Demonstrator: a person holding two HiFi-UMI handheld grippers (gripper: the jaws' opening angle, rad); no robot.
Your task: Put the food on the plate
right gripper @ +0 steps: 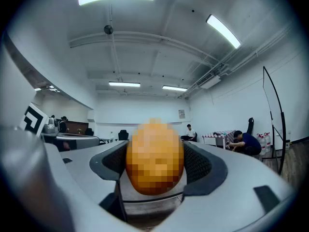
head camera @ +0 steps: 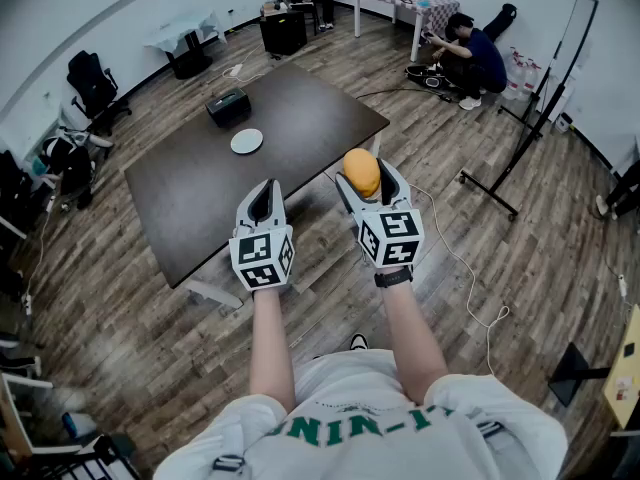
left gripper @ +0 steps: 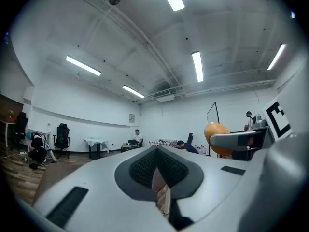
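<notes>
Task status: not complete. I have the food [head camera: 361, 171], a rounded orange-yellow piece, off the table [head camera: 200, 198] and carried in the right gripper [head camera: 368, 180]. The small white plate [head camera: 246, 141] lies bare on the dark table, near a black box [head camera: 228, 106], and well apart from the food. By my judgement the pickup is done; the carry to the plate and the release are left.

Right gripper: in the right gripper view its jaws stand part-way apart with both pads pressed against the sides of the food, which fills the gap between them.

Left gripper [head camera: 265, 196]: in the left gripper view its jaws are pressed together with nothing between them.

Pose: both forearms reach forward from the body, side by side. Both grippers point level toward the table and are held in the air on my side of its near edge, the right slightly ahead of the left in the head view.
</notes>
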